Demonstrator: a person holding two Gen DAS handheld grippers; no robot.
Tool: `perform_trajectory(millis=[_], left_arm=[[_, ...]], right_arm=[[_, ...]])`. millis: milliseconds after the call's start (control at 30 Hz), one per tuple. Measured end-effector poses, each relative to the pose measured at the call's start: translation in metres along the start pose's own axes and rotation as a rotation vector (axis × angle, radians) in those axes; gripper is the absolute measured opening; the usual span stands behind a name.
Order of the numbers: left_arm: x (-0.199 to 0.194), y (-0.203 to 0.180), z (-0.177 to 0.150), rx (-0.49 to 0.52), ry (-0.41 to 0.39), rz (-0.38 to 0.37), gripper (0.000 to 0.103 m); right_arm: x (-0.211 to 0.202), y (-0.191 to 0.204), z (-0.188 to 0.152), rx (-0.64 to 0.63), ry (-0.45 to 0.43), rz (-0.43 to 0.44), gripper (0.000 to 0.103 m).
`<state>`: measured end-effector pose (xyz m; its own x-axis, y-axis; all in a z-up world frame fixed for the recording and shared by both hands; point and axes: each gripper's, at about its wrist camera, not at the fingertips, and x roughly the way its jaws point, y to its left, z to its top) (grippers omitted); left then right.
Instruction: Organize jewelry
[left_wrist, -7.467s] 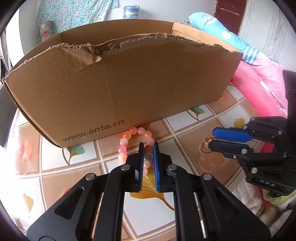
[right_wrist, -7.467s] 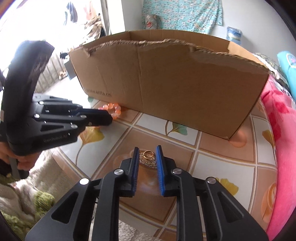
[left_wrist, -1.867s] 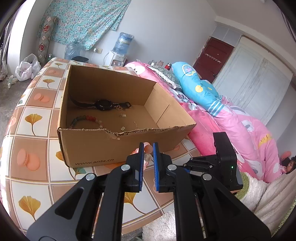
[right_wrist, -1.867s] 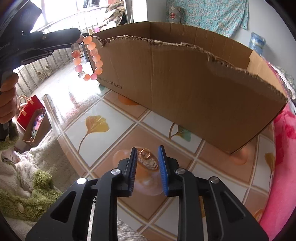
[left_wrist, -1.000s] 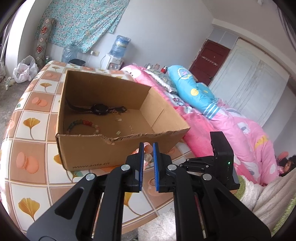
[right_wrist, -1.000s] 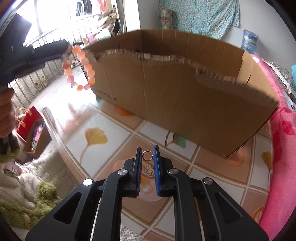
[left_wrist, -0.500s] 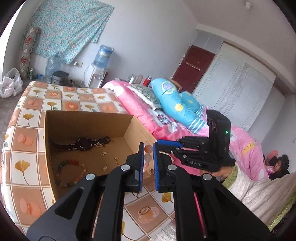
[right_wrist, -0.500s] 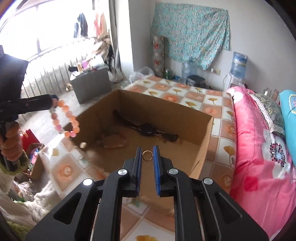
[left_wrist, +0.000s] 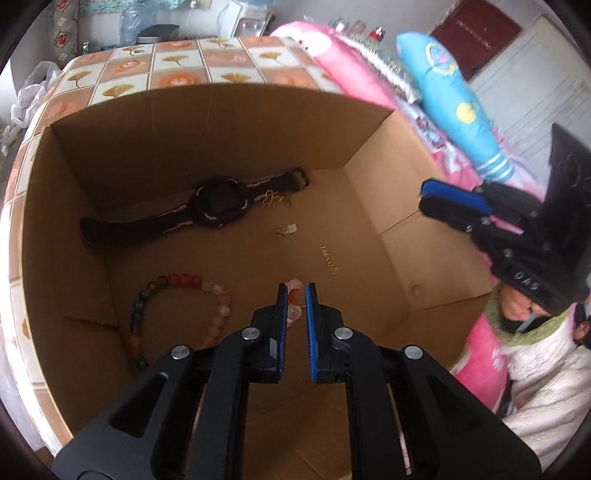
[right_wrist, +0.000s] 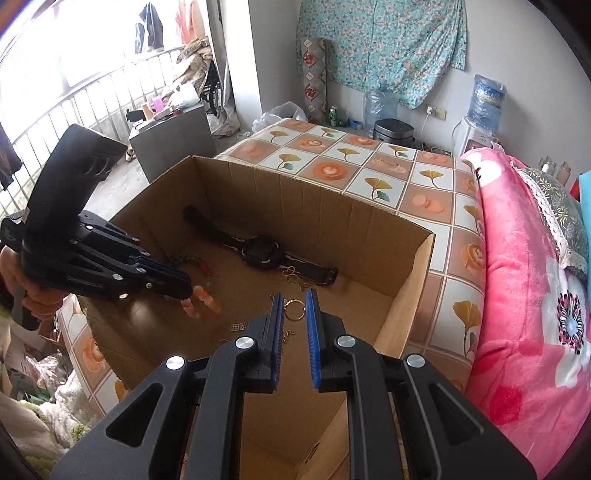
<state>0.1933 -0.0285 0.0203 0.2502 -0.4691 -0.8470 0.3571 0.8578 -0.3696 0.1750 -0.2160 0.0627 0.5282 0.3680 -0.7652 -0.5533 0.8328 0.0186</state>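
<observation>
Both grippers hang over the cardboard box — left gripper clenched on the peach bead bracelet, beads dangling below its fingertips. Right gripper pinches the gold ring between its pads, beyond them the black watch on the box floor.

Orange bracelet (perhaps pinkish), brown box

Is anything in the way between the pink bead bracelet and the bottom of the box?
Nothing visible blocks it. The left gripper holds the pink bead bracelet over the open cardboard box, already past its rim. Bare cardboard floor shows just ahead of it, between the multicoloured bead bracelet on the left and small gold pieces further back.
</observation>
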Motion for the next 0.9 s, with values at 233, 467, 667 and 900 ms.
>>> perform_trajectory(millis=[233, 467, 667, 900], left_arm=[[0.004, -0.005, 0.006, 0.022, 0.052, 0.028, 0.009], [0.003, 0.002, 0.008, -0.019, 0.047, 0.01, 0.025], [-0.023, -0.005, 0.001, 0.022, -0.056, 0.049, 0.038], [-0.089, -0.01, -0.027, 0.053, -0.285, 0.131, 0.075]], right_arm=[[0.026, -0.001, 0.002, -0.052, 0.133, -0.01, 0.013], [0.031, -0.001, 0.005, -0.065, 0.182, -0.058, 0.014], [0.008, -0.01, 0.004, 0.008, 0.112, -0.063, 0.021], [-0.052, -0.037, -0.007, 0.218, -0.085, -0.091, 0.05]])
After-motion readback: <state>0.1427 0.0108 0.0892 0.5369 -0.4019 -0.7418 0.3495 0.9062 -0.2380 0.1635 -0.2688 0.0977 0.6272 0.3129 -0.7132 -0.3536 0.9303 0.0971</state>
